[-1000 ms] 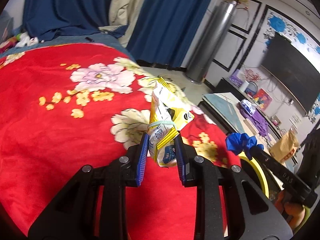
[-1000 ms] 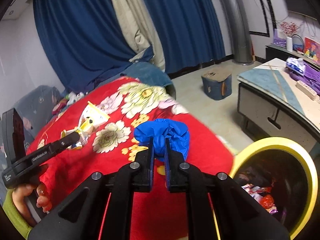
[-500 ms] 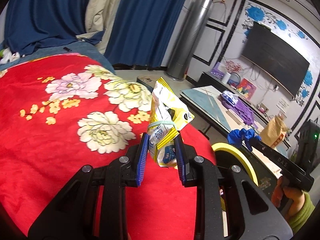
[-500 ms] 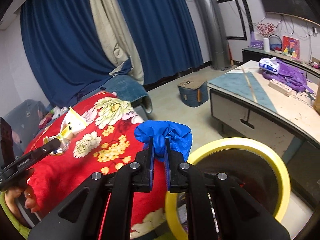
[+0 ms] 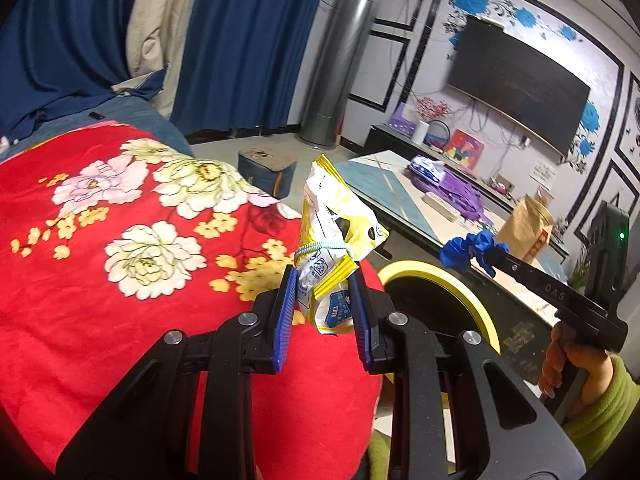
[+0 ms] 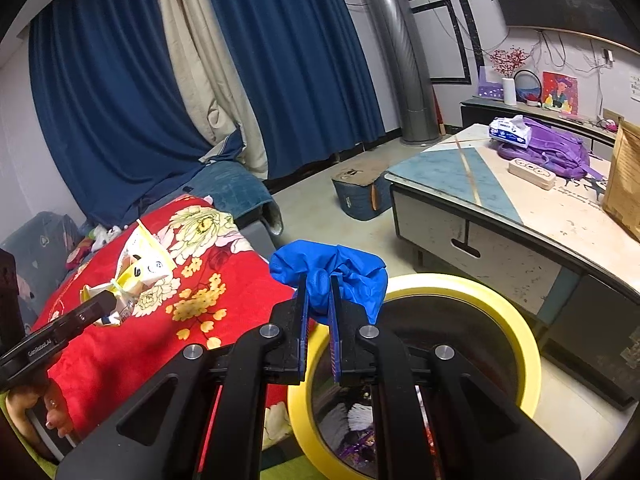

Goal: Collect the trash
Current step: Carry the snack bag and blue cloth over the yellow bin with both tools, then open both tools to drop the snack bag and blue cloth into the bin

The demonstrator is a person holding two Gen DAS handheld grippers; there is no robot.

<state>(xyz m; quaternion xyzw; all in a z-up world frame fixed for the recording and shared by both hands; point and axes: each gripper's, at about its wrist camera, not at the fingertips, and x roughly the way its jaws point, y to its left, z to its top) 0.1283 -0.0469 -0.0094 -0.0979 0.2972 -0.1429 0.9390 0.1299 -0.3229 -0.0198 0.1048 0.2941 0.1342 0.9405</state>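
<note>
From the left wrist view, your left hand-held gripper (image 5: 325, 302) is pinched on the lower end of a crumpled yellow-and-white plastic snack wrapper (image 5: 334, 240) with a pale green elastic band round its middle; the blue pads press its sides and the upper part stands free above them. It hangs over the near right edge of the red blanket with cream and pink flowers (image 5: 120, 248), just left of the round bin with a bright yellow rim (image 5: 460, 284), whose opening lies to the right and a little farther off. Far right, your other tool carries its load above that rim. From the right wrist view, your right hand-held gripper (image 6: 318, 304) is clamped tight on a scrunched blue rubber glove (image 6: 332, 276), the jaws almost together, with the bulk of the glove bulging beyond the tips. The glove sits over the near left arc of the yellow rim (image 6: 516, 328), and wrappers already lie in the dark bottom. You are in the carrying step, both pieces lifted and neither dropped yet. Next, I judge, bring the glove farther over the opening before you let go, since it now sits close to the rim and could catch there; then swing the wrapper right across the rim and release it likewise. The low worktop (image 6: 520, 216) beyond the bin plays no part.
</note>
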